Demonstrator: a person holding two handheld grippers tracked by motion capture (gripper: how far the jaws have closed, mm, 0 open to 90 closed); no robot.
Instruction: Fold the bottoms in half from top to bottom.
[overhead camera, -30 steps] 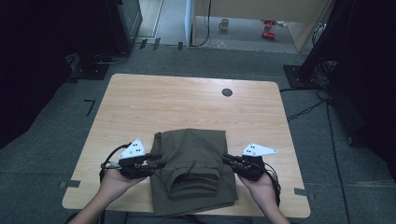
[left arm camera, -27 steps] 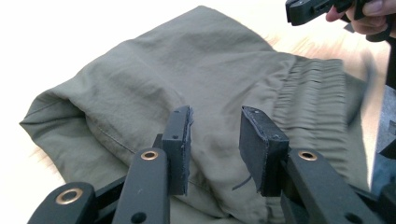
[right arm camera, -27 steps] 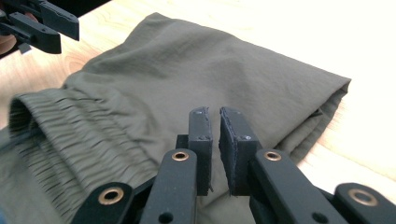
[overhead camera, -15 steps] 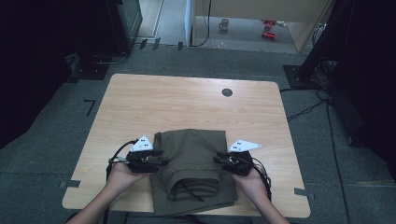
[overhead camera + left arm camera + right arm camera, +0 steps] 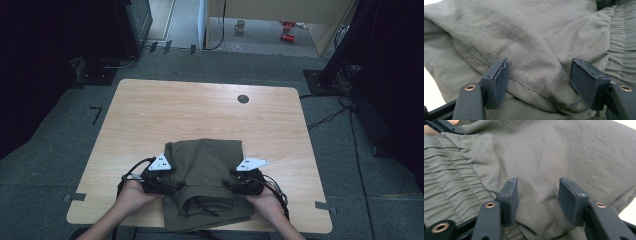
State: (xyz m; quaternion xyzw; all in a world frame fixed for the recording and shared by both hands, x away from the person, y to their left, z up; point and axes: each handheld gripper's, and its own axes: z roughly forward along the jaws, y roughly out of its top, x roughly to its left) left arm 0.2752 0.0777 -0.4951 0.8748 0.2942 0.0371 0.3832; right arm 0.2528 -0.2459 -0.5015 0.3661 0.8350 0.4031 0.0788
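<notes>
An olive-green garment [image 5: 205, 157] with an elastic waistband [image 5: 446, 187] and a dark drawstring lies folded near the table's front edge. My left gripper [image 5: 172, 187] is at its left side, open, and a stitched fold of cloth [image 5: 536, 75] bulges between its pads [image 5: 497, 81]. At the garment's right side my right gripper [image 5: 230, 185] is open too, its pads [image 5: 571, 200] straddling a soft ridge of fabric [image 5: 539, 192]. Both sets of jaws press into the cloth. A hand holds each gripper from below.
The wooden table [image 5: 200, 110] is bare beyond the garment, with a round black grommet [image 5: 243, 98] near its far edge. Dark stands and cables lie on the grey floor around it. The garment's near edge reaches the table's front rim.
Both grippers have slid inward toward each other, the right one more, and a little nearer the front edge. The garment's near part has bunched narrower between them.
</notes>
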